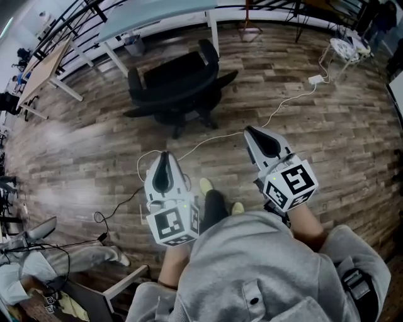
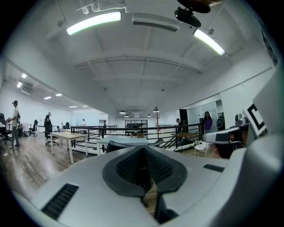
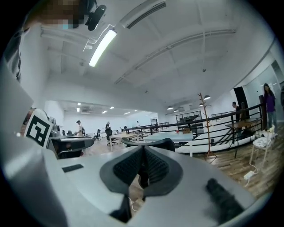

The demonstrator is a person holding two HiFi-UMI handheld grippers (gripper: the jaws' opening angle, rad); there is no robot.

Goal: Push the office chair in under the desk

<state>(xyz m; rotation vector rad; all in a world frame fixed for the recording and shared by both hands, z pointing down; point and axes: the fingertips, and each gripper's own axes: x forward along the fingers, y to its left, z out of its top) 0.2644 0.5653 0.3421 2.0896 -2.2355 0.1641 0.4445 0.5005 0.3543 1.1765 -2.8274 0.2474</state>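
Ahead, chair (image 1: 178, 80) (floor (image 1: 94, 148) around) near desk (image 1: 157, 16)

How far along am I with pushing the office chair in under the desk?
Nothing looks done yet: the office chair stands out on the floor in front of the desk, not under it. In hand: nothing. The left tongs and right tongs are shut, empty and short of the chair. Left to do: reach the chair and push it in.
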